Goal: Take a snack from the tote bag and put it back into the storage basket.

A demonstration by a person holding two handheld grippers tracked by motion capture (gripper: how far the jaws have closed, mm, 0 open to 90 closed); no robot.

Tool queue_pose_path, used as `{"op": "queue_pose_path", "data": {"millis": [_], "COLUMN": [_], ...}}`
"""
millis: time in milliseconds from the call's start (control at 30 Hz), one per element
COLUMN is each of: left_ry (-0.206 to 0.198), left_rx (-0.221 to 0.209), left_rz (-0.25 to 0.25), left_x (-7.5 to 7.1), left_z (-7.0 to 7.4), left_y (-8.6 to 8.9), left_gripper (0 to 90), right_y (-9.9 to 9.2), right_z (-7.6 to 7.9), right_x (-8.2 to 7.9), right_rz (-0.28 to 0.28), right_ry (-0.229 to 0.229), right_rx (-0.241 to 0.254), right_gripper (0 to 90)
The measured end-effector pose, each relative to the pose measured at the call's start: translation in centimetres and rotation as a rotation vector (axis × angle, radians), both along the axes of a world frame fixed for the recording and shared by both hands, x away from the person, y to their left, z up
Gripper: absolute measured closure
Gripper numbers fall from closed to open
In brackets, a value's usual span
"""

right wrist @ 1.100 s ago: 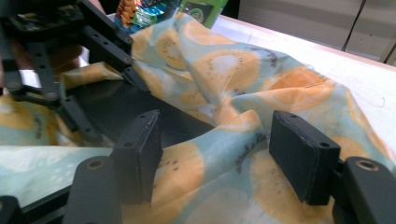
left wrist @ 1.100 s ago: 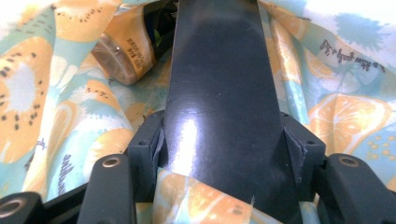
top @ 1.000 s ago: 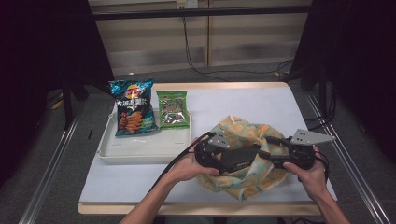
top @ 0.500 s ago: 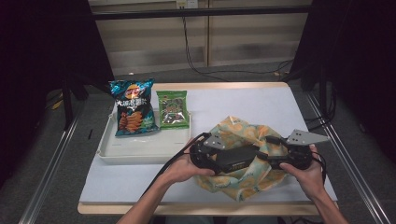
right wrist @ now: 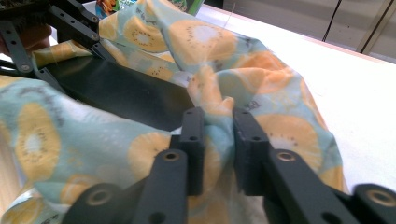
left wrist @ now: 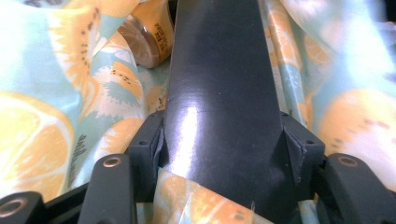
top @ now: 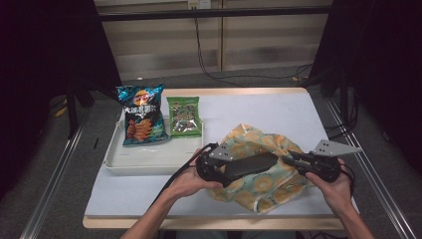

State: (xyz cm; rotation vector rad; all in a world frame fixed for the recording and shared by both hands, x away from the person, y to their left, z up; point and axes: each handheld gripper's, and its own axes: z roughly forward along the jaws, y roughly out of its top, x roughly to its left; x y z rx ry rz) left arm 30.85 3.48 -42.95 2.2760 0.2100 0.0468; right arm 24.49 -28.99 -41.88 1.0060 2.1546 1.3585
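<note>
Bag (top: 259, 169): cloth, with orange fruit slices on it, lay crumpled on the white table (top: 259, 112), near the front edge.
Left gripper (top: 271, 160): held a flat black pack (top: 249, 166), jaws clamped on its sides, pack pushed into the bag's mouth.
Right gripper (right wrist: 218, 122): pinched a fold of the bag's cloth, jaws almost shut on it, held the mouth open.
Inside the bag: a jar (left wrist: 145, 39) with a brown lid, lying deep in the folds.
Tray (top: 149, 160): white, beside the bag, with a blue chips bag (top: 142, 114) and a green snack pack (top: 184, 117) left on it.
Done so far, as a guess: jar packed, black pack partly in.
Left to do, as a guess: let go of the black pack, then pack the two snacks from the tray.
</note>
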Motion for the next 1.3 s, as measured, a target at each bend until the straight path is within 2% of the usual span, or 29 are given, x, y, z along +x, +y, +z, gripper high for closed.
{"op": "queue_pose_path", "data": {"millis": [100, 167, 233, 300, 400, 500, 533, 633, 667, 767, 833, 1300], "left_ry": [-0.009, -0.001, 0.01, 0.01, 0.006, 0.01, 0.001, 0.004, 0.009, -0.011, -0.008, -0.017], "left_rx": [-0.007, -0.024, -0.052, -0.056, -0.07, -0.106, -0.089, -0.102, -0.118, -0.116, -0.128, -0.156], "left_rz": [0.007, 0.019, 0.026, 0.031, 0.014, -0.006, -0.008, -0.008, -0.011, -0.02, -0.014, -0.05], "left_x": [0.0, 0.2, 0.4, 0.5, 0.4, 0.2, 0.1, 0.1, 0.1, 0.0, 0.0, -0.2], "left_z": [0.2, 0.5, 0.6, 0.7, 0.9, 1.0, 1.1, 1.1, 1.1, 1.3, 1.4, 1.7], "left_y": [0.3, 0.6, 0.9, 1.1, 1.3, 1.2, 1.2, 1.1, 1.1, 1.0, 1.0, 0.8], "left_gripper": [43.0, 43.1, 43.0, 43.1, 43.1, 43.2, 43.1, 43.1, 43.1, 43.1, 43.1, 43.2], "right_y": [-0.5, -0.6, -0.7, -0.8, -0.9, -1.3, -1.4, -1.4, -1.3, -1.0, -0.7, -1.0], "right_z": [0.1, 0.0, 0.0, 0.0, -0.1, -0.3, -0.3, -0.6, -0.7, -1.1, -1.2, -1.7], "right_x": [-0.2, -0.2, -0.2, -0.2, -0.1, 0.0, 0.1, 0.2, 0.2, 0.4, 0.4, 0.9], "right_rz": [-0.004, -0.021, -0.032, -0.037, -0.053, -0.063, -0.063, -0.059, -0.054, -0.039, -0.027, -0.037], "right_ry": [-0.001, -0.006, -0.005, -0.004, -0.008, -0.005, -0.003, 0.006, 0.008, 0.024, 0.028, 0.042], "right_rx": [-0.002, -0.017, -0.029, -0.032, -0.029, -0.026, -0.02, -0.02, -0.024, -0.025, -0.033, -0.036], "right_gripper": [82.7, 85.7, 87.2, 87.7, 87.9, 87.7, 87.4, 86.7, 86.3, 85.1, 84.7, 82.2]}}
